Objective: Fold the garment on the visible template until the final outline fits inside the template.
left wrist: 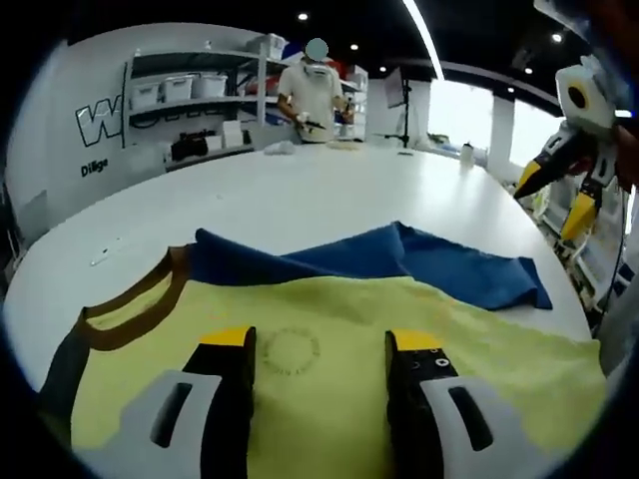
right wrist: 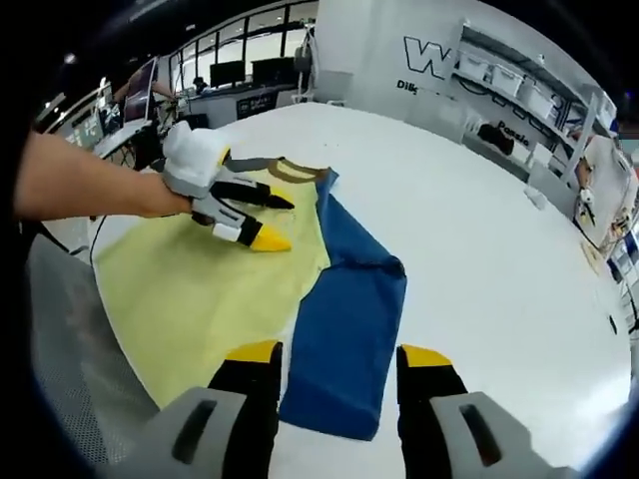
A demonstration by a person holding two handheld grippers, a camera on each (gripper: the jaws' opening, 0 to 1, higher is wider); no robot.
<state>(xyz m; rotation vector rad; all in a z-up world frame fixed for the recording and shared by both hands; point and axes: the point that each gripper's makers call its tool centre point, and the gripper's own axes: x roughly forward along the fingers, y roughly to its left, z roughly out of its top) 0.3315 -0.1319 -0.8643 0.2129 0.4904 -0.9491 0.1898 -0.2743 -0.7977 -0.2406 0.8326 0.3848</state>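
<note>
A yellow garment (left wrist: 329, 309) with a brown collar (left wrist: 130, 309) lies flat on the white table (left wrist: 300, 190). Blue fabric (left wrist: 419, 261) lies rumpled along its far side, partly under the yellow edge. My left gripper (left wrist: 319, 344) hovers open just above the yellow cloth, gripping nothing. In the right gripper view the yellow garment (right wrist: 200, 289) is at the left and the blue fabric (right wrist: 349, 329) runs down the middle. My right gripper (right wrist: 339, 354) stands open above the blue fabric's near end. The left gripper (right wrist: 275, 222), held by a hand, hangs open over the yellow cloth near the collar (right wrist: 295, 172).
The right gripper (left wrist: 569, 185) shows at the right beyond the table's edge. A person (left wrist: 315, 95) stands at the table's far end before shelves of bins (left wrist: 180, 88). A cup (left wrist: 466, 152) stands at the far right. Bare tabletop (right wrist: 479, 249) spreads beyond the blue fabric.
</note>
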